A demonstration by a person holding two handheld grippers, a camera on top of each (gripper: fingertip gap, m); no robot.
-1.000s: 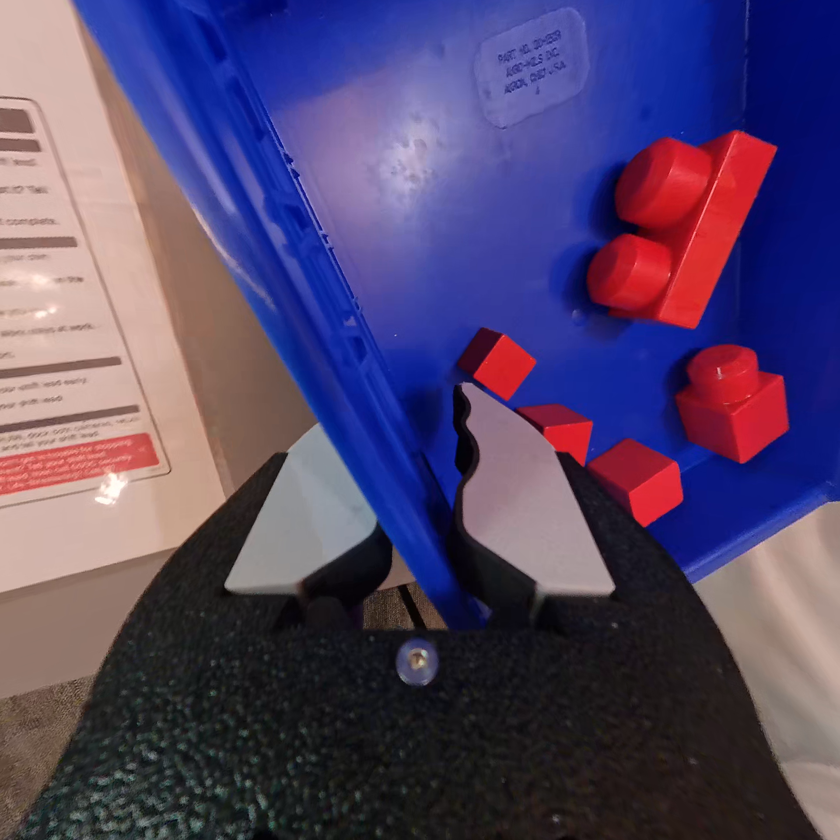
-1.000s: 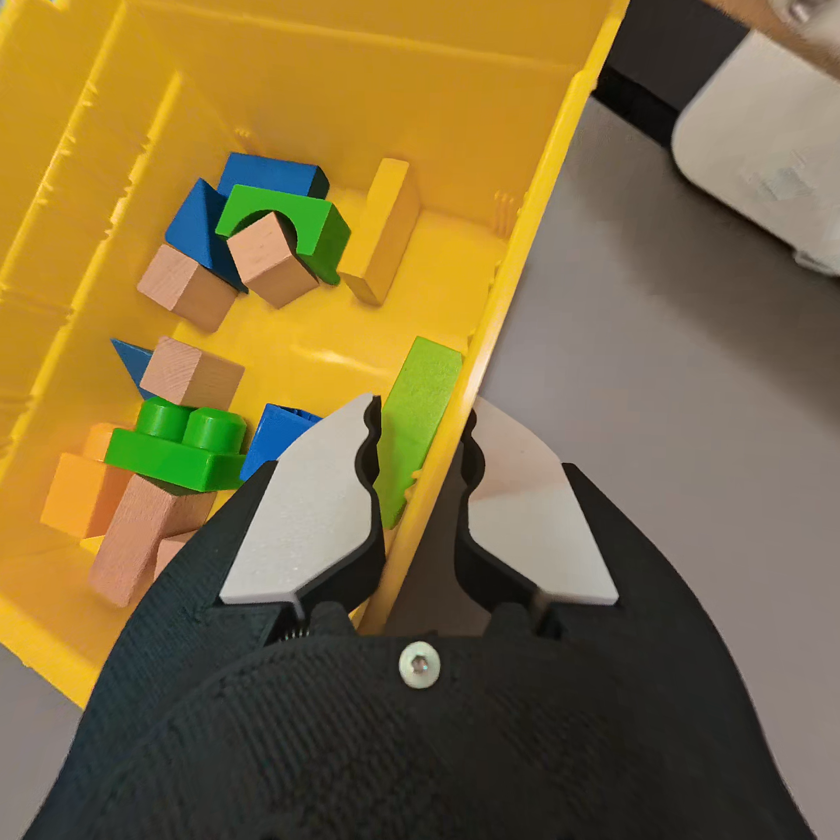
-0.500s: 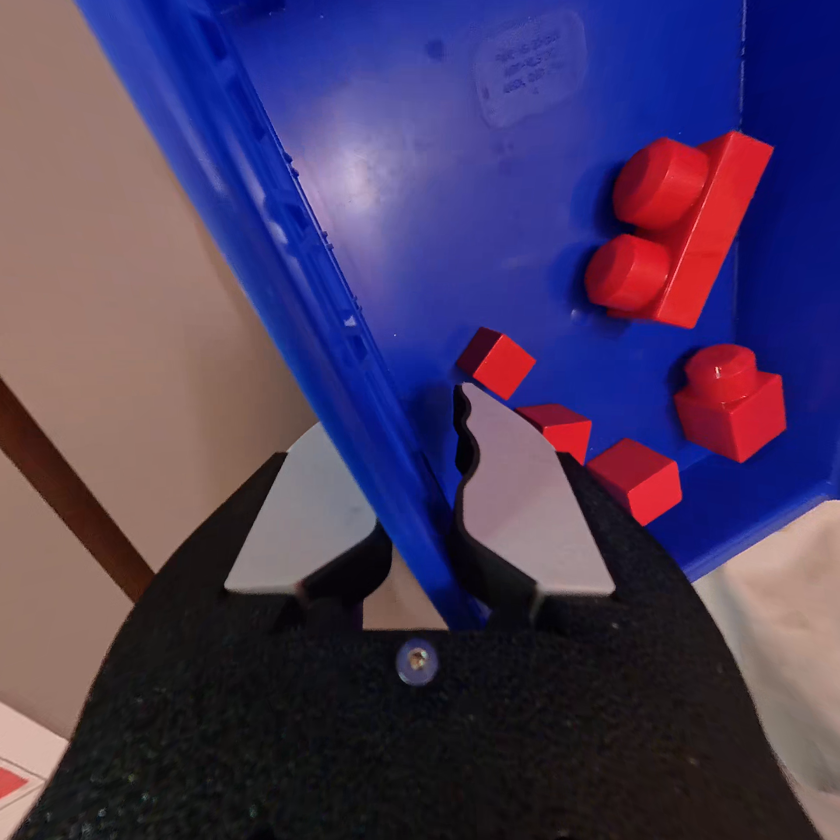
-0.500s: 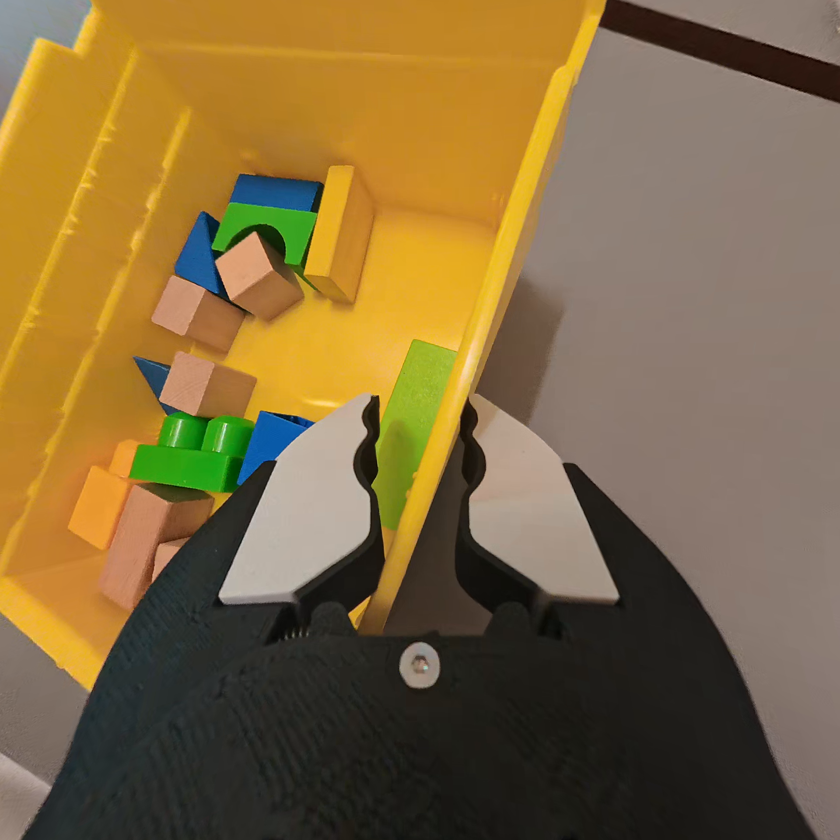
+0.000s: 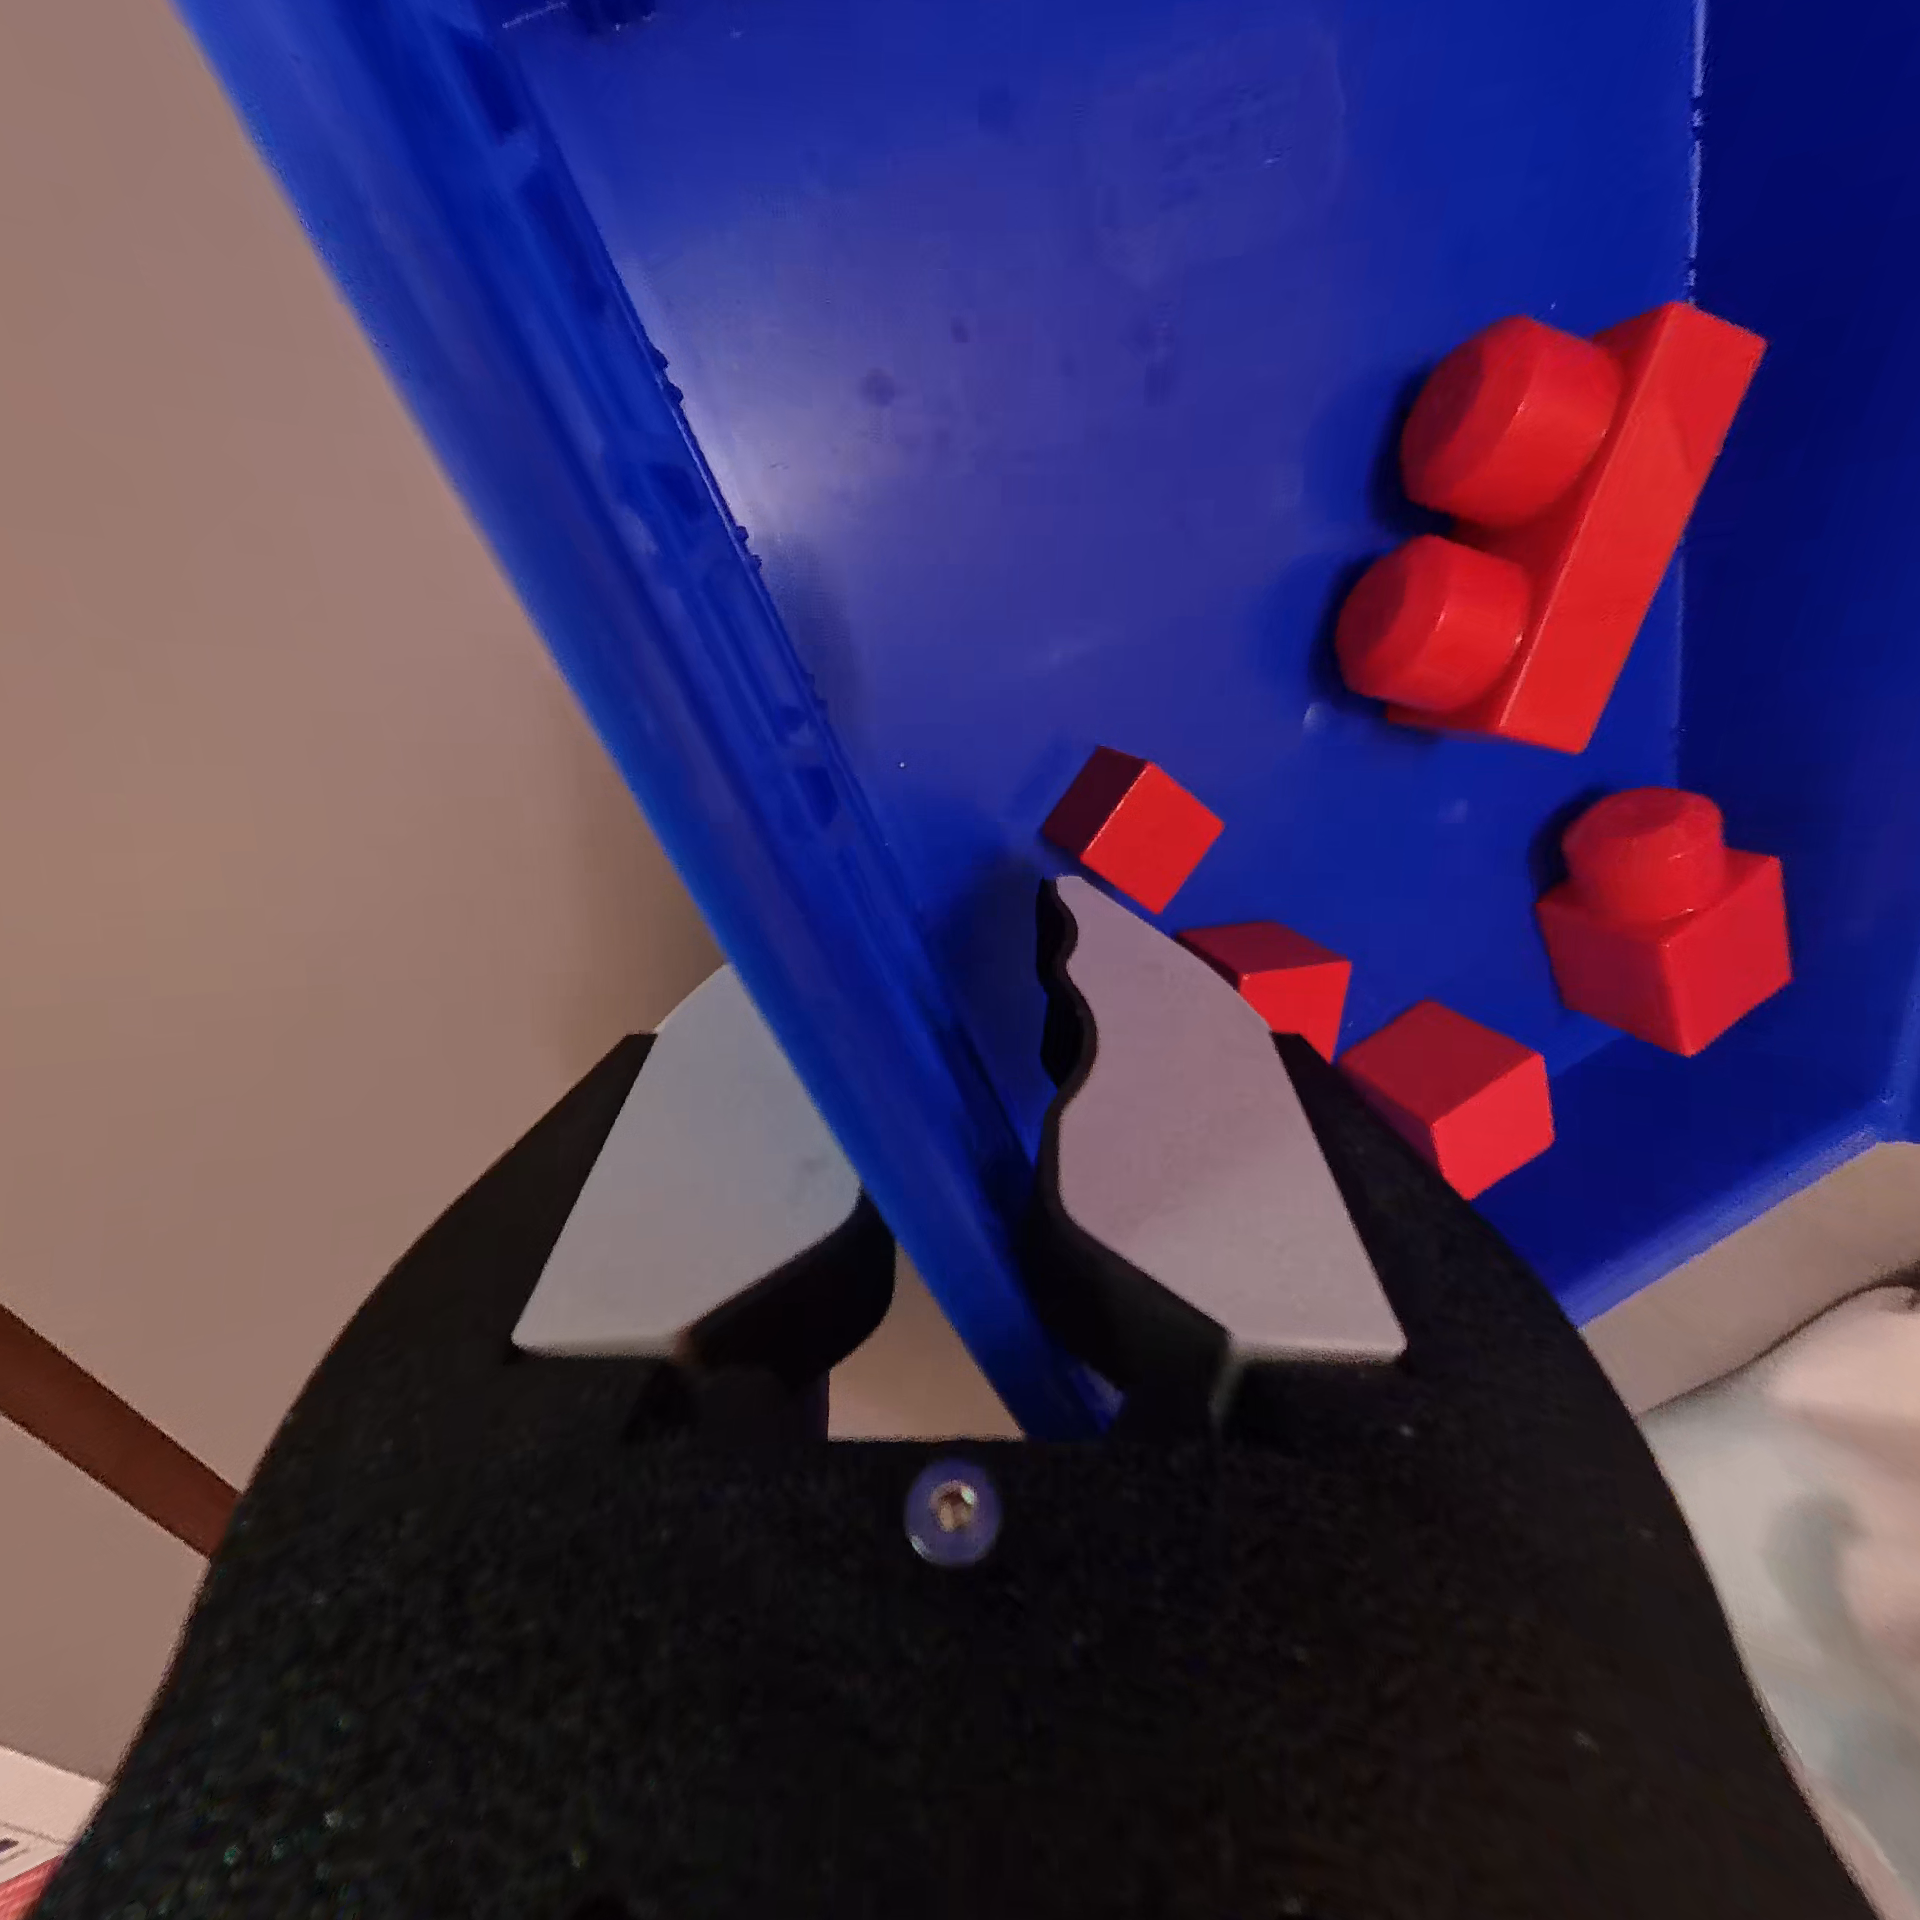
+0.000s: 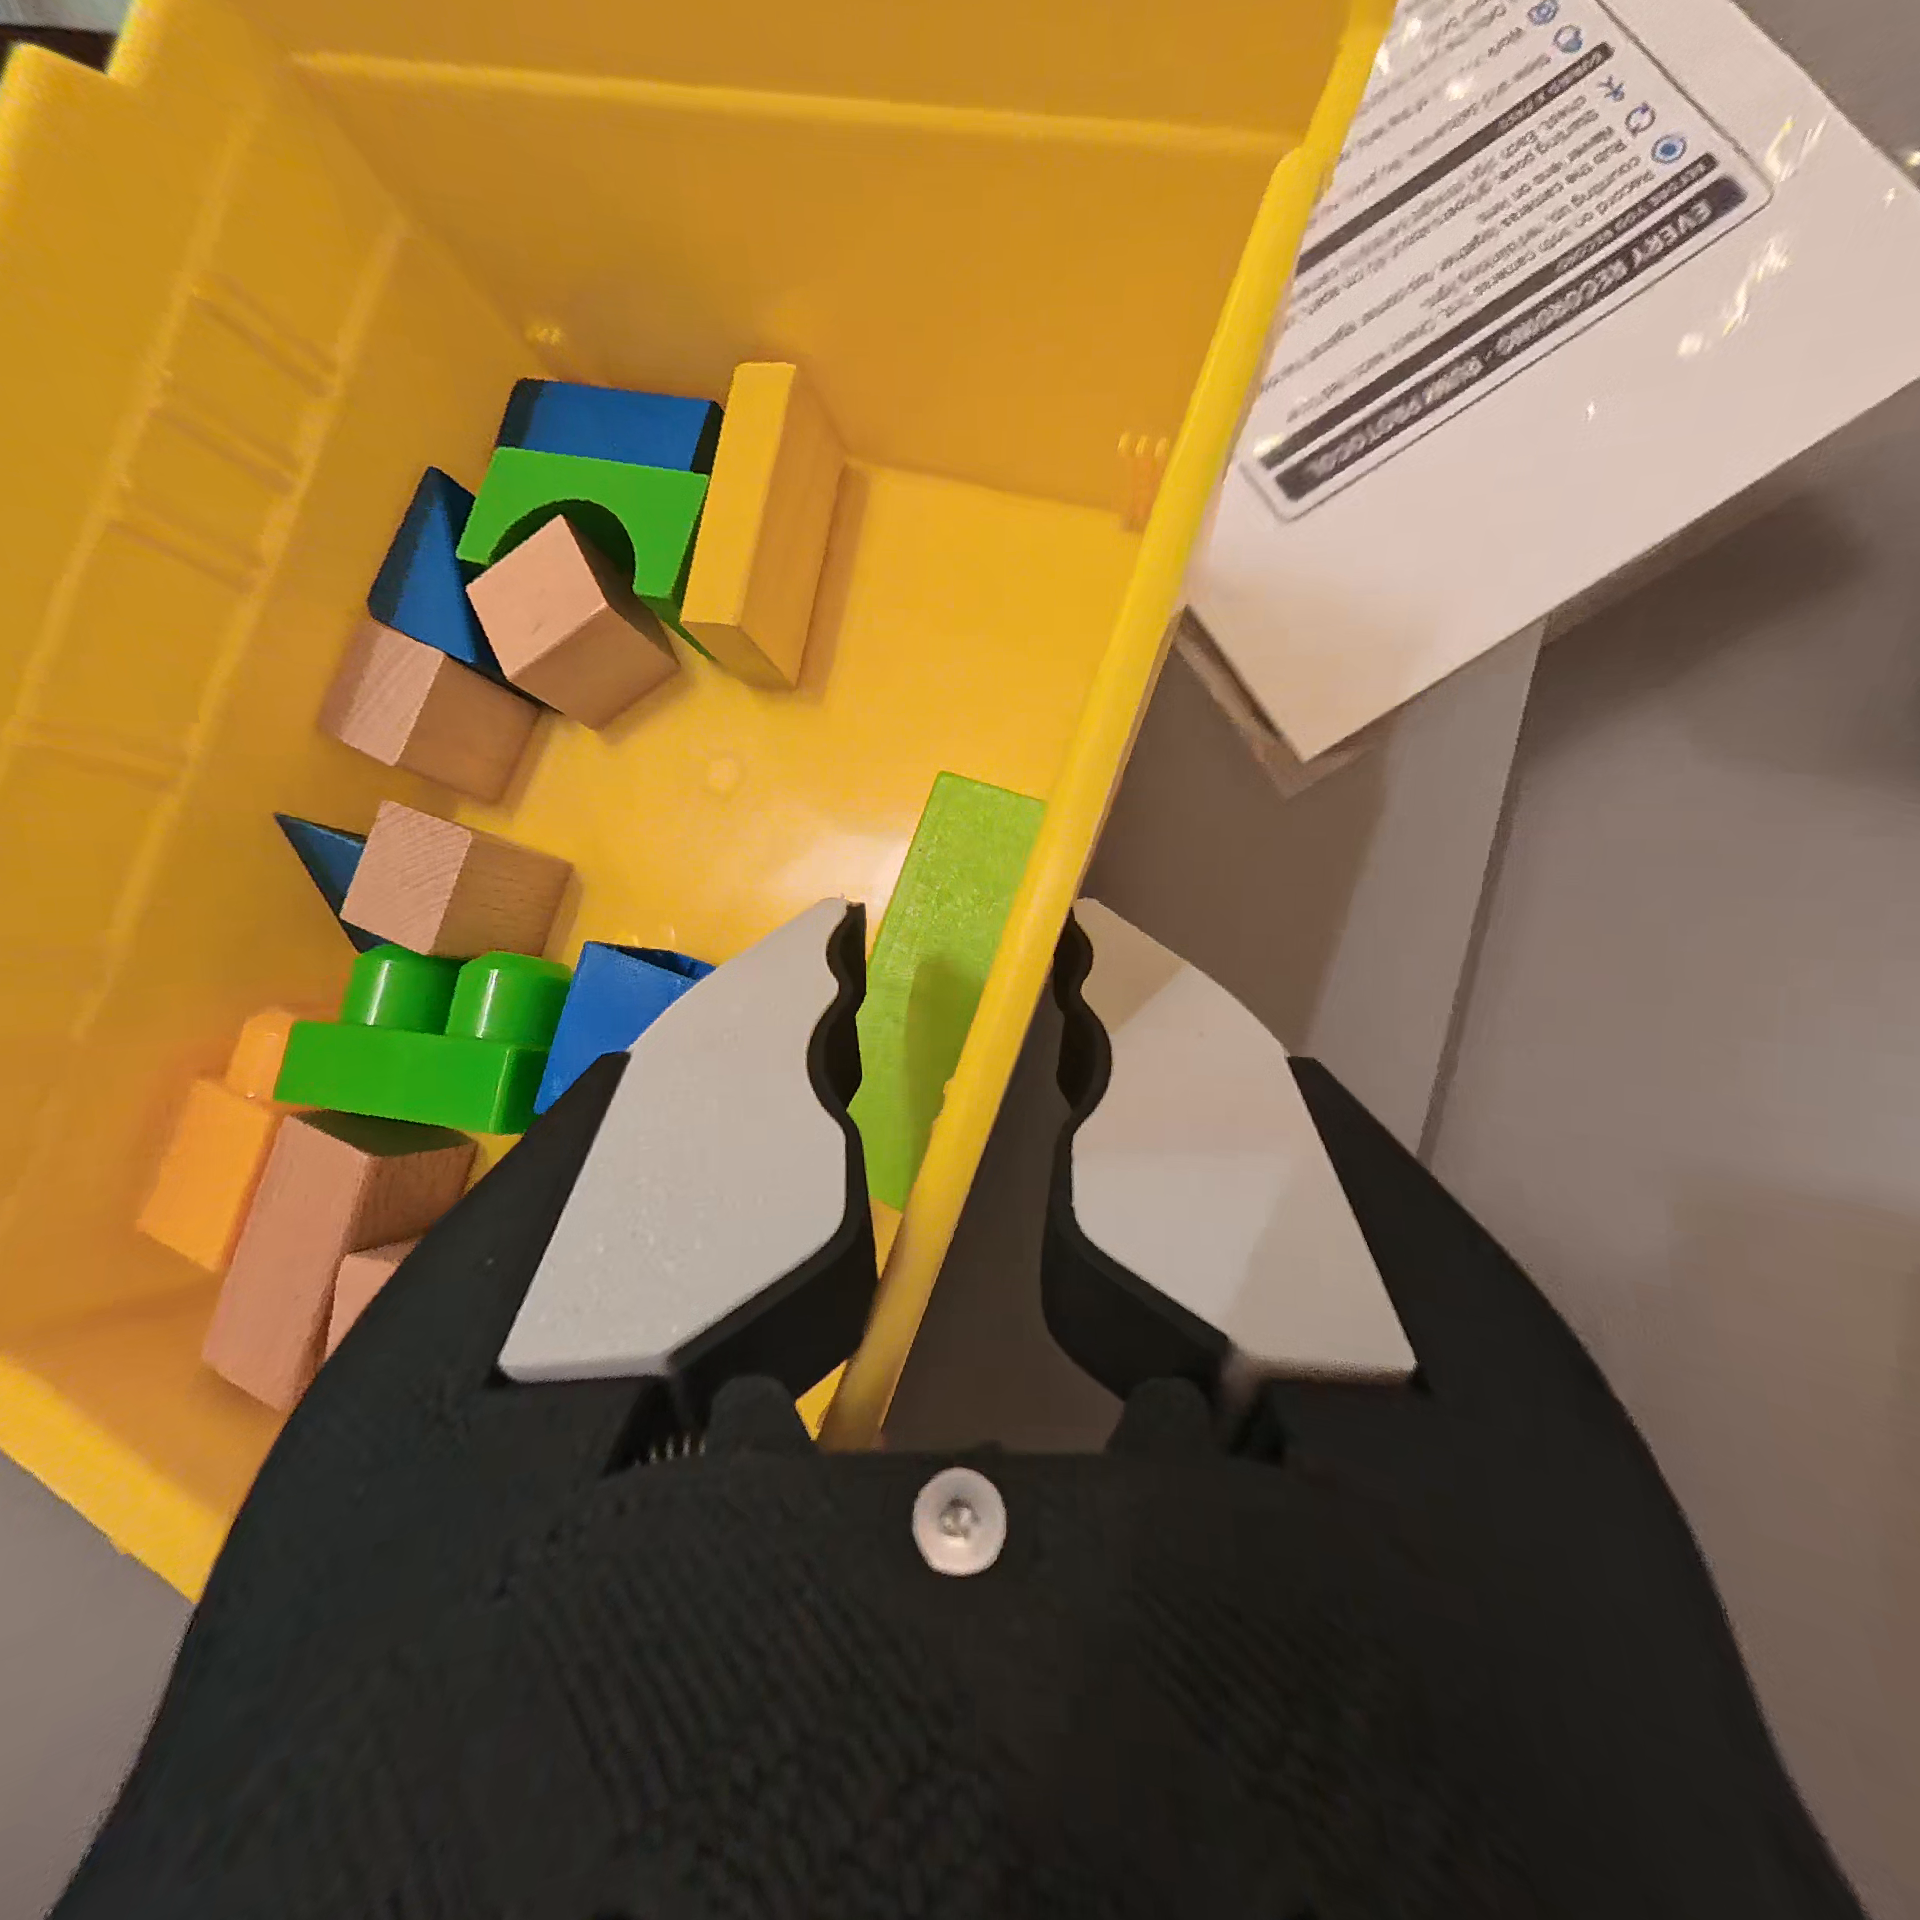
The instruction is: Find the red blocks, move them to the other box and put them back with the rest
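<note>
The left gripper (image 5: 961,1039) straddles the side wall of a blue box (image 5: 1039,416), one finger inside and one outside, fingers narrowed onto that wall so the box is held lifted and tilted. Five red blocks (image 5: 1444,1091) lie inside the blue box: three small cubes just beside the inner finger, and two studded bricks farther along the floor toward the far wall. The right gripper (image 6: 961,1039) grips the side wall of a yellow box (image 6: 1195,520) the same way, its inner finger pressing a flat green block (image 6: 956,904) against that wall; blue, green, orange and plain wooden blocks fill the rest. A thin wall pinched at one edge could probably slip or twist. Tilting the blue box too sharply might send red blocks past the yellow box onto the bench.
</note>
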